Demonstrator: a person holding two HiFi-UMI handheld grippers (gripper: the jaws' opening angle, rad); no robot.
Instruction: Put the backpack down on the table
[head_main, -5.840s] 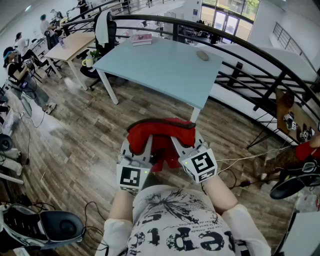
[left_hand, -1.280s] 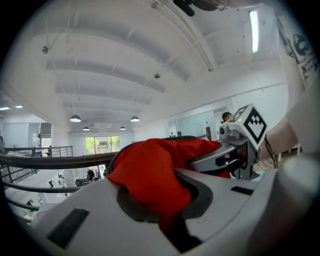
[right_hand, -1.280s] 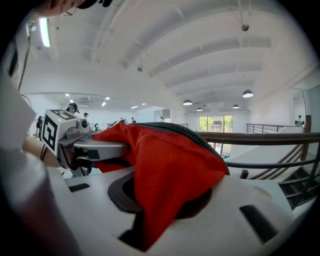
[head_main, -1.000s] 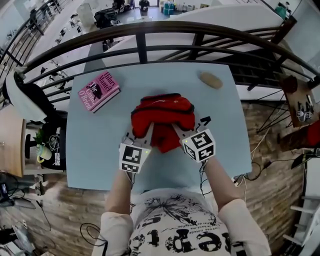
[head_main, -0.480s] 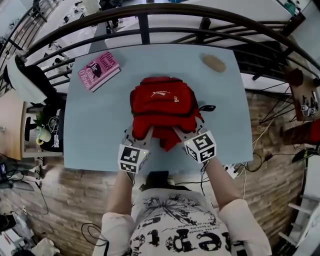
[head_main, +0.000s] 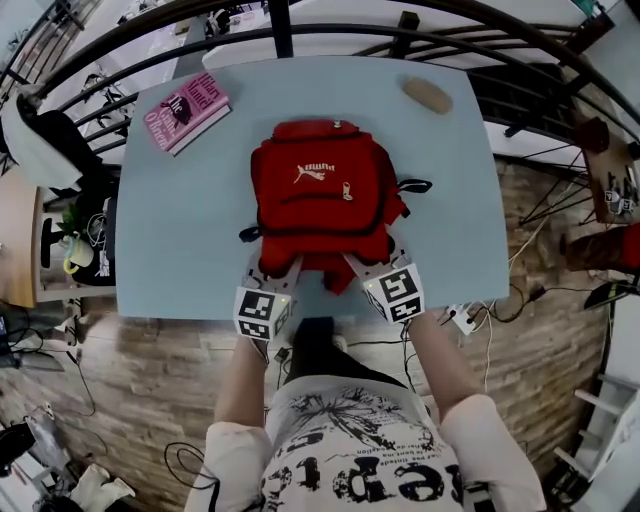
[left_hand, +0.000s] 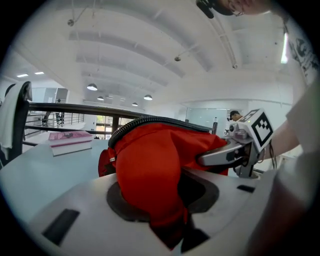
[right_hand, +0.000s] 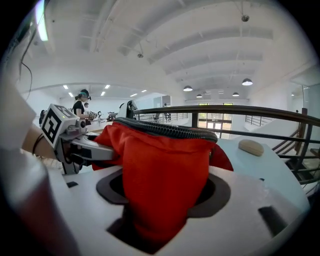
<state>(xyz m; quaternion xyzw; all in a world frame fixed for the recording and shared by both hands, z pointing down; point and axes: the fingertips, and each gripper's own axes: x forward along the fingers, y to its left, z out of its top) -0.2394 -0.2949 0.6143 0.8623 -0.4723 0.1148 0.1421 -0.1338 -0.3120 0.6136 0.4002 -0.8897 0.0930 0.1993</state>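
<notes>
The red backpack (head_main: 320, 190) lies flat on the light blue table (head_main: 180, 230), logo side up. Both grippers are at its near edge. My left gripper (head_main: 275, 262) has its jaws opening, and a fold of red backpack fabric (left_hand: 150, 170) still sits loosely between them. My right gripper (head_main: 362, 262) is opening too, wider, with red fabric (right_hand: 160, 175) bulging up between its jaws. Each gripper view shows the other gripper beside the bag: the right gripper (left_hand: 240, 145) and the left gripper (right_hand: 70, 137).
A pink book (head_main: 185, 108) lies at the table's far left corner and a beige oval object (head_main: 428, 96) at the far right. A dark railing (head_main: 300, 35) runs behind the table. A power strip and cables (head_main: 462, 318) lie on the wooden floor at the near right.
The backpack has come down and now lies spread flat on the table. Both grippers have dropped toward the table's near edge, and their jaws stand wider apart.
</notes>
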